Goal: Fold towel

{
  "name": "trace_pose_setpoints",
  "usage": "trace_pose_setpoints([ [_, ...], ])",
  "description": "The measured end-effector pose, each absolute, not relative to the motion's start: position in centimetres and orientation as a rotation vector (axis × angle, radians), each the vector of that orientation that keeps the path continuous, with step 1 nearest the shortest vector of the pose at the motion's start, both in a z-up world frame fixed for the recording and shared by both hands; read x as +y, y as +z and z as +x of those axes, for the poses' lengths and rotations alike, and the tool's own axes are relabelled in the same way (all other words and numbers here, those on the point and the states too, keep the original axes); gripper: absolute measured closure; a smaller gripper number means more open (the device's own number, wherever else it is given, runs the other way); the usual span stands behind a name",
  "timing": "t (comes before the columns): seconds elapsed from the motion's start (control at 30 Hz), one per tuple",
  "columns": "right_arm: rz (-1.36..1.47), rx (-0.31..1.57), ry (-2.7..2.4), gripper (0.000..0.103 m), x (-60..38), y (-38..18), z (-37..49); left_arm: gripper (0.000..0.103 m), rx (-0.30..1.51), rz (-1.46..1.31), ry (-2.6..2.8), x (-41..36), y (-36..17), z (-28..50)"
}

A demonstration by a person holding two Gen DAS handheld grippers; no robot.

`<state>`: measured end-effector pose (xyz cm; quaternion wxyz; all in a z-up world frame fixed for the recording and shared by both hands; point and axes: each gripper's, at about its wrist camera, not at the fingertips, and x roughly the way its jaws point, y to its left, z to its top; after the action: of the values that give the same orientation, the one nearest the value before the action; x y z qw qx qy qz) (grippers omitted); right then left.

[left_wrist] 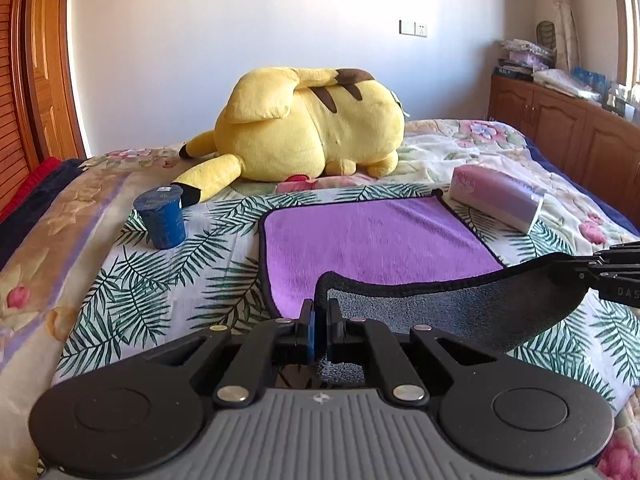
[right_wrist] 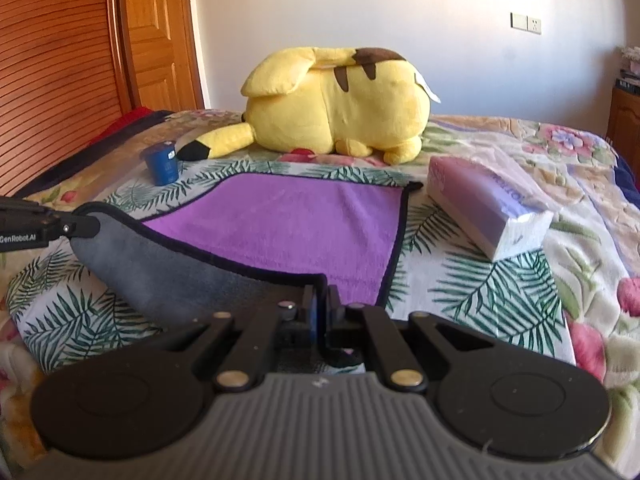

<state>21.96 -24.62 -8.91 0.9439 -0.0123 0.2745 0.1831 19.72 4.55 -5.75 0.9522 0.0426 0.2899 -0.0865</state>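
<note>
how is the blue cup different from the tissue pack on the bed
The blue cup is small, dark blue and stands upside down; the tissue pack is a longer pinkish-purple block lying on its side. The cup stands off the left far corner of the purple towel, near the plush toy's tail; the pack lies off its right far corner. Both rest on the bedspread, clear of the towel.

This is a bedroom in someone's home. A bed point(left_wrist: 460, 148) with a floral and leaf-print cover fills the room, a big yellow plush toy point(left_wrist: 308, 124) lying on it. A wooden louvred wardrobe point(right_wrist: 52, 60) stands to one side, low wooden cabinets point(left_wrist: 560, 128) heaped with folded linens by the curtained window.
</note>
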Motion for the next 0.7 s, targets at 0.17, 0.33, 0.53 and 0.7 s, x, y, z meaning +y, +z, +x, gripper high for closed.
trace_pose_setpoints([
  [0.17, -0.039, 0.533, 0.375, 0.099, -24.5, -8.7, 22.7, 0.098, 0.568, 0.097, -0.170, 4.3, -5.1, 20.3],
  [0.33, -0.048, 0.514, 0.377, 0.099, -24.7, -8.4, 23.6, 0.098, 0.555, 0.103, -0.167, 4.2, -4.9, 21.1],
  [0.53, -0.056, 0.474, 0.383, 0.099, -24.8, -7.9, 24.2, 0.098, 0.523, 0.122, -0.167, 3.9, -4.5, 22.1],
  [0.7, -0.071, 0.452, 0.384, 0.099, -24.8, -7.8, 25.1, 0.098, 0.507, 0.125, -0.169, 4.0, -4.1, 23.2],
])
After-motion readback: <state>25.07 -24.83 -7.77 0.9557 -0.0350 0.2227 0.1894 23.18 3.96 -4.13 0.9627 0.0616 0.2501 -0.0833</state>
